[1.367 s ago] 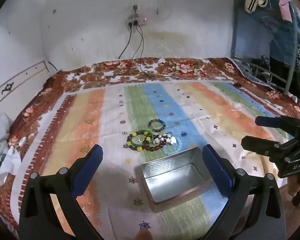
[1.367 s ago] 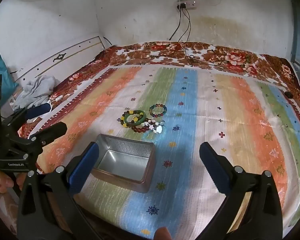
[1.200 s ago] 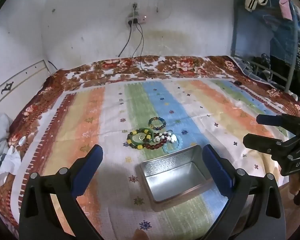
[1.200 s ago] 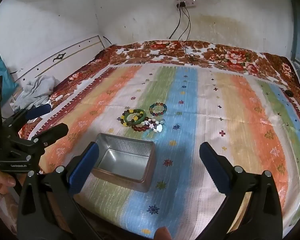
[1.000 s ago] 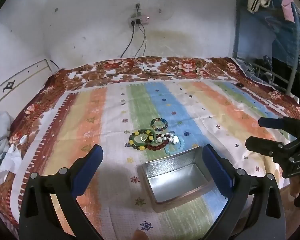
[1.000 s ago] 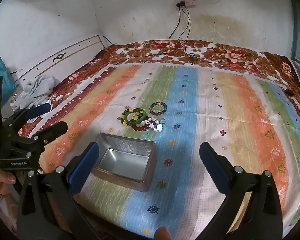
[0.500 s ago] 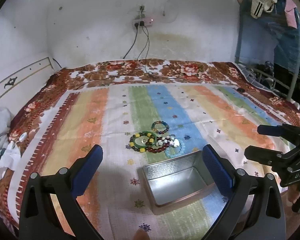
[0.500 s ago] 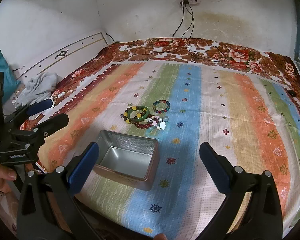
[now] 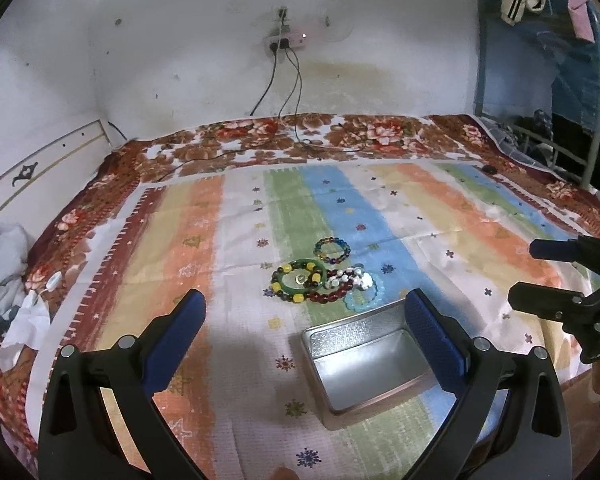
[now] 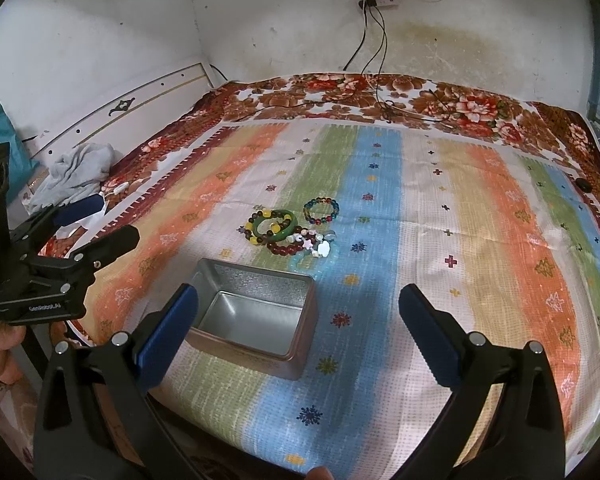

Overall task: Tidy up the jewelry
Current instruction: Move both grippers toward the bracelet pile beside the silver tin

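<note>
An open, empty metal tin (image 9: 370,364) (image 10: 254,314) sits on the striped bedspread near the bed's front edge. Just beyond it lies a cluster of bracelets: a green bangle with yellow and dark beads (image 9: 298,279) (image 10: 274,225), a dark red bead bracelet (image 9: 332,295) (image 10: 286,247), a pale blue one (image 9: 360,300), and a multicoloured bead bracelet (image 9: 332,249) (image 10: 321,210) lying apart. My left gripper (image 9: 304,312) (image 10: 96,222) is open with nothing in it, above the front of the bed. My right gripper (image 10: 298,304) (image 9: 540,276) is open too, near the tin.
A floral blanket (image 10: 380,96) covers the far side of the bed, with cables running from a wall socket (image 10: 376,0). Crumpled grey cloth (image 10: 78,170) lies at the left by the headboard. Clothes hang on a rack (image 9: 560,40) at the right. A small dark object (image 10: 583,184) rests far right.
Both grippers have risen and eased forward a little, so the tin and bracelets sit slightly lower in view. Neither gripper's opening has changed and nothing on the bed has moved.
</note>
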